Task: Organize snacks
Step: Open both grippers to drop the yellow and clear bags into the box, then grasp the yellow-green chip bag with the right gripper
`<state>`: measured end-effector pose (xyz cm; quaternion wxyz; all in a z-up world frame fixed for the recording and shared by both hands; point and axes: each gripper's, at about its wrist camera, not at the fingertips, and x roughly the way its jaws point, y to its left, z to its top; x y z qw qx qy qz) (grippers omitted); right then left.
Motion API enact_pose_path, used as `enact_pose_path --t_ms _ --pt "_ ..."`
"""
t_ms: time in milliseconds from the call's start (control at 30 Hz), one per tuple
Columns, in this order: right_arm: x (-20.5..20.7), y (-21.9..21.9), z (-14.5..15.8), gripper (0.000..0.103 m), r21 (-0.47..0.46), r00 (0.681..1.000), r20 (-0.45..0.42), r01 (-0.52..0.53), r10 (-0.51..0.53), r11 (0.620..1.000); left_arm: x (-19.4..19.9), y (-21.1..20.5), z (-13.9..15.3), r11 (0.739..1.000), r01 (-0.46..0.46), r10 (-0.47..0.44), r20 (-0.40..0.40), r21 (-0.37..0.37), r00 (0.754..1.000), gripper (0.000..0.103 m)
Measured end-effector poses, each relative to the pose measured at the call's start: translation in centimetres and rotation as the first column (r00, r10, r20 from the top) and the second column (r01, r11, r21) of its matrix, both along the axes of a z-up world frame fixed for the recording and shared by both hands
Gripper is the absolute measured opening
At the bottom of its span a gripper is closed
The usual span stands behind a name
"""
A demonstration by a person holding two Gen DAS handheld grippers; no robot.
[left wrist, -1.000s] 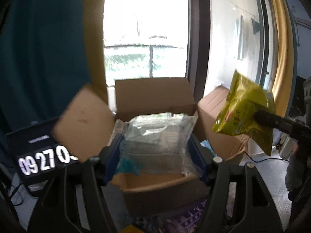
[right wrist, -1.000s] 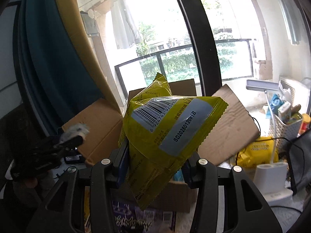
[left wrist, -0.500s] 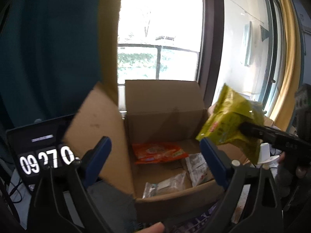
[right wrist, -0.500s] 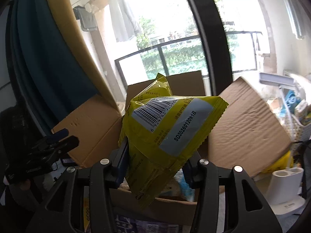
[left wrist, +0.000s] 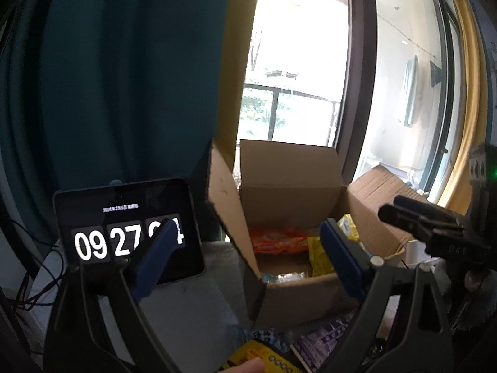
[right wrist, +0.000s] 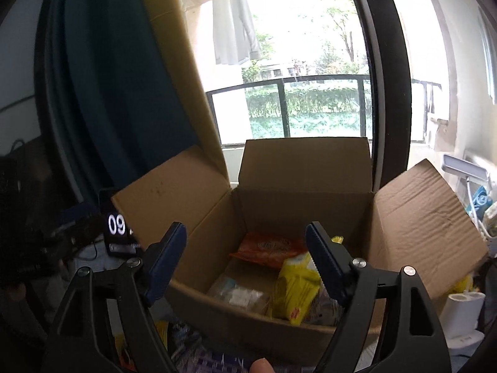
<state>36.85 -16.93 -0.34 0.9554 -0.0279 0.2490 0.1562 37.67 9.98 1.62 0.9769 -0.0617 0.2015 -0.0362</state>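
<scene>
An open cardboard box [right wrist: 304, 168] stands before the window. Inside lie an orange packet [right wrist: 267, 248], a clear packet [right wrist: 239, 292] and the yellow snack bag [right wrist: 298, 286], which leans against the front wall. My right gripper [right wrist: 245, 261] hangs over the box's near edge, its jaws opening with nothing between them. My left gripper [left wrist: 248, 258] is open and empty, left of the box [left wrist: 295, 186] and astride its left flap. The orange packet [left wrist: 276, 241] and yellow bag [left wrist: 320, 255] show past it. The right gripper [left wrist: 419, 220] pokes in from the right.
A tablet clock [left wrist: 130, 236] stands left of the box. Loose snack packets [left wrist: 326, 335] lie in front of the box. A white device [right wrist: 462, 310] and a lamp [right wrist: 466, 171] sit at right. Dark curtain hangs at left. A fingertip [right wrist: 262, 365] shows at the bottom edge.
The left gripper let its clear packet fall into the box, opened and swung left. The right gripper moved over the box and opened; the yellow bag dropped inside.
</scene>
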Motion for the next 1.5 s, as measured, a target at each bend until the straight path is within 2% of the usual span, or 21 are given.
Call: enact_pose_path --t_ms 400,767,900,1000,1200,1500 --pt "-6.7 -2.4 -1.6 0.082 -0.014 0.996 -0.065 0.065 -0.065 0.998 -6.0 0.1 -1.7 1.000 0.014 -0.014 -0.005 -0.023 1.000 0.094" --pt "-11.6 -4.0 -4.2 0.082 -0.005 0.985 -0.118 0.122 -0.122 0.992 -10.6 -0.6 -5.0 0.999 0.020 -0.023 -0.059 -0.041 0.998 0.094" --pt "-12.8 -4.6 -5.7 0.080 0.031 0.975 -0.181 0.138 -0.130 0.990 -11.9 -0.4 -6.5 0.999 0.019 -0.022 -0.085 -0.046 0.996 0.094" --pt "-13.6 -4.8 -7.3 0.073 0.031 0.965 -0.222 0.151 -0.141 0.988 -12.9 0.0 -8.2 0.998 0.010 -0.018 -0.118 -0.061 0.993 0.094" --pt "-15.7 -4.8 -10.0 0.069 0.035 0.943 -0.296 0.171 -0.153 0.985 -15.4 1.0 -11.0 0.995 -0.006 -0.012 -0.183 -0.100 0.983 0.094" --pt "-19.4 -3.9 -12.7 0.066 0.035 0.917 -0.369 0.178 -0.153 0.983 -20.2 0.7 -13.5 0.996 -0.026 0.005 -0.236 -0.085 0.972 0.094"
